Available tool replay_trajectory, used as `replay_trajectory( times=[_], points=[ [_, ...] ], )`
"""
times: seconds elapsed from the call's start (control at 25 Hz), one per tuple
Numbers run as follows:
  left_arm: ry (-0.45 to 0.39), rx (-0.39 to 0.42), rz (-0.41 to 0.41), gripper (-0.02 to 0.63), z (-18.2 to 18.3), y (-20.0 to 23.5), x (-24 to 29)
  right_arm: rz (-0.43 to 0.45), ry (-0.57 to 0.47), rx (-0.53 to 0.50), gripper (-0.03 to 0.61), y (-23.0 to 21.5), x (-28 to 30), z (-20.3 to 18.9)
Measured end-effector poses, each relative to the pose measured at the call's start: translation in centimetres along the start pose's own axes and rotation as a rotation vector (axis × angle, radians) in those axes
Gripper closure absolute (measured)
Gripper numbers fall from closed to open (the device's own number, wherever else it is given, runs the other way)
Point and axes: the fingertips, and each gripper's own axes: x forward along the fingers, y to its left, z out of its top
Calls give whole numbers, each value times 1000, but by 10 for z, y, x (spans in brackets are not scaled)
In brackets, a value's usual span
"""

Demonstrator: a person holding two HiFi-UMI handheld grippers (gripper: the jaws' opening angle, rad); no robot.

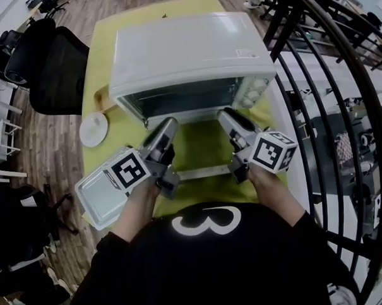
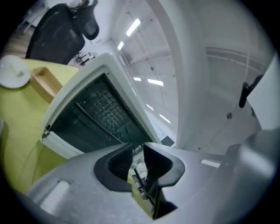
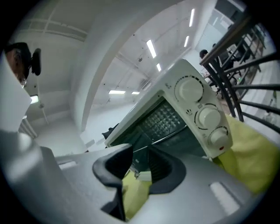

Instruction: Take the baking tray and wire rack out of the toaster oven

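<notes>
The white toaster oven (image 1: 186, 48) stands on the yellow-green cloth with its door folded down, and the silver door handle (image 1: 204, 173) lies between my hands. Inside the dark cavity (image 2: 87, 113) a wire rack (image 3: 175, 133) spans the width. A silver baking tray (image 1: 101, 194) lies on the table's left edge, partly under my left gripper's marker cube. My left gripper (image 1: 166, 126) (image 2: 138, 151) points at the oven mouth with its jaws slightly apart and nothing between them. My right gripper (image 1: 227, 115) (image 3: 141, 153) points there too, its jaws wider and nothing gripped.
A white round dish (image 1: 93, 129) and a wooden block (image 1: 103, 99) lie left of the oven. Black chairs (image 1: 54, 66) stand beyond the table's left side. A black metal railing (image 1: 327, 79) runs close along the right. The oven's knobs (image 3: 208, 116) are on its right.
</notes>
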Motion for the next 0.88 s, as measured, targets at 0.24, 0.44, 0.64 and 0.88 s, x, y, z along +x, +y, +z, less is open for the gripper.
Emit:
replay_trajectory(
  times=[0.24, 0.44, 0.64, 0.88],
  points=[
    [-153, -206, -13, 477, 22, 31, 21, -8, -45, 196, 450, -33, 36, 9],
    [-255, -237, 55, 443, 37, 70, 32, -55, -80, 335, 392, -67, 62, 7],
    [-345, -313, 88, 408, 46, 96, 41, -80, -156, 432, 391, -89, 73, 14],
    [-399, -343, 169, 411, 56, 131, 50, -81, -181, 479, 391, -101, 95, 15]
  ],
)
